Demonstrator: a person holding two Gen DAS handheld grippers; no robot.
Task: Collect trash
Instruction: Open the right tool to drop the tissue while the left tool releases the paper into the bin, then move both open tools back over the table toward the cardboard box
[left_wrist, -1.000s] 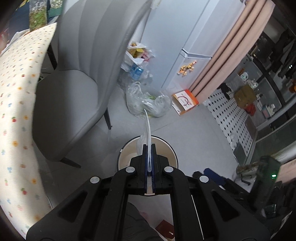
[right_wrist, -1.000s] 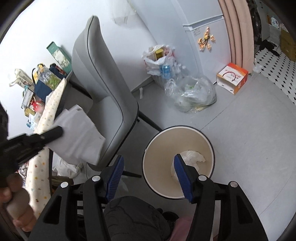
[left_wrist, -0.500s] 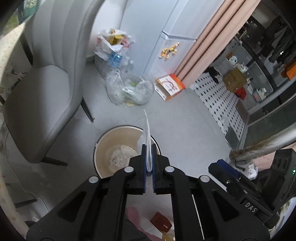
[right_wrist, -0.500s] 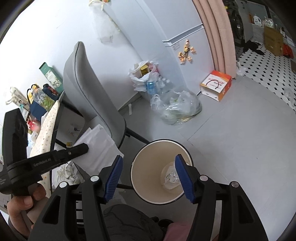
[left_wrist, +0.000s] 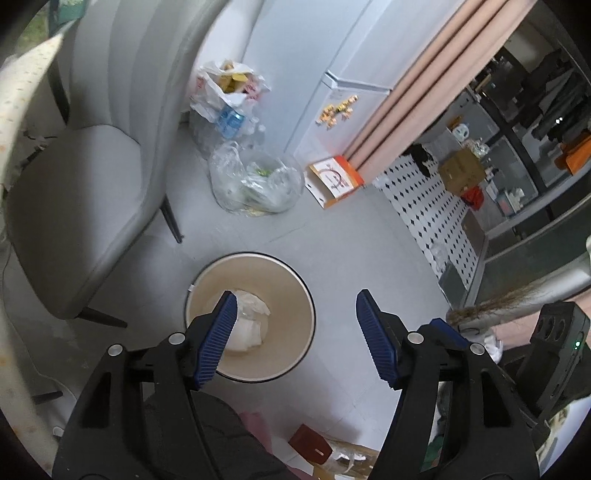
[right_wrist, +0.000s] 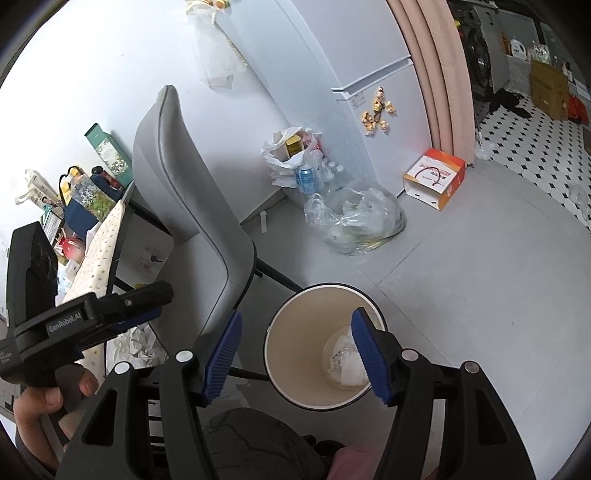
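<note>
A cream round trash bin (left_wrist: 291, 295) with a dark rim stands on the grey floor; it also shows in the right wrist view (right_wrist: 295, 332). White crumpled paper and plastic trash (left_wrist: 249, 321) lie at its bottom, also seen in the right wrist view (right_wrist: 341, 363). My left gripper (left_wrist: 295, 321) is open and empty, above the bin's right side. My right gripper (right_wrist: 295, 345) is open and empty above the bin. The left gripper's body (right_wrist: 92, 314) shows at the left of the right wrist view.
A grey padded chair (left_wrist: 85, 177) stands left of the bin. Clear and white bags of rubbish (left_wrist: 255, 181) and an orange box (left_wrist: 334, 179) lie by the white fridge (right_wrist: 354, 74). A cluttered table with a dotted cloth (right_wrist: 99, 243) is at far left.
My left gripper has opened and the white paper sheet it held is gone from its jaws; more white trash lies in the bin. The right gripper stays open over the bin.
</note>
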